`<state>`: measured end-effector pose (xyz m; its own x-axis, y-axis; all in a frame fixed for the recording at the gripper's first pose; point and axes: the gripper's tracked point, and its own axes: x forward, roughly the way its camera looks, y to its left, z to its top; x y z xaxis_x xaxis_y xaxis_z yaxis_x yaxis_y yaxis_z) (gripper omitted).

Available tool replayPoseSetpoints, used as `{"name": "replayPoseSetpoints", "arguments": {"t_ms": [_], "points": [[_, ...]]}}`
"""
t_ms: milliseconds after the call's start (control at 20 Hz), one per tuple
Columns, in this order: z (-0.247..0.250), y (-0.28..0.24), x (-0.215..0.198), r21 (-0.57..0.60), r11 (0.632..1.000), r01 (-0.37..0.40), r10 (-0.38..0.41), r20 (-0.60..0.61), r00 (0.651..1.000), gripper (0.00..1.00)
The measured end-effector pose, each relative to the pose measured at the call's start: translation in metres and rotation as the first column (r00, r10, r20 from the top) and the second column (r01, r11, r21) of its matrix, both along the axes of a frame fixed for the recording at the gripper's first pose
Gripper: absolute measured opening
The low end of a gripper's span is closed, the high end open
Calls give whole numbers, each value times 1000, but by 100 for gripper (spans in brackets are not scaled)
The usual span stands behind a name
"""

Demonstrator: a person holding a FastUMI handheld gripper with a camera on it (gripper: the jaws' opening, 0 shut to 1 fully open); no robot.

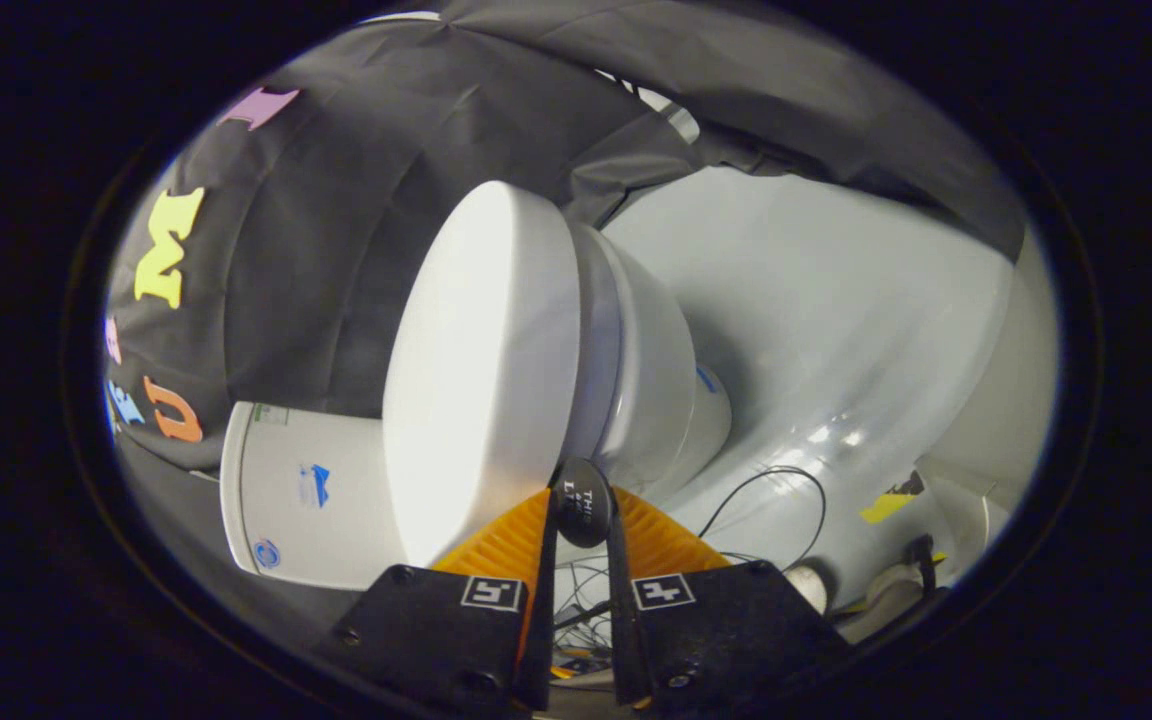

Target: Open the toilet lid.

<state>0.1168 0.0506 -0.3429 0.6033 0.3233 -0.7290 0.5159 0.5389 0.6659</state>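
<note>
The gripper (582, 515) has its fingers closed on a small dark tab (583, 502) at the front edge of the white toilet lid (481, 370). The lid lies down on the toilet bowl (651, 370), the tank (301, 495) behind it. Thin black cables (786, 500) trail over the pale floor beside the bowl.

Black cloth wall (356, 250) hangs wrinkled behind a glossy pale floor (836, 330) strewn with thin cables (786, 500).

The hand-held gripper (582, 515) is built from two ribbed fingers (501, 540) mounted on flat black plates. Each plate is marked with a square black-and-white tag and fastened with dark screws at its corners.
</note>
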Motion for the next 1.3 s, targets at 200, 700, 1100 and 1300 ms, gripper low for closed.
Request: {"name": "replayPoseSetpoints", "arguments": {"t_ms": [200, 700, 1100, 1300], "points": [[4, -2, -2, 0, 1000, -3, 3, 3, 1000, 21], [23, -1, 4, 0, 1000, -17, 17, 63, 998, 15], [59, 6, 6, -78, 995, -61, 69, 103, 992, 15], [79, 11, 6, -97, 992, -76, 89, 128, 988, 15]]}}
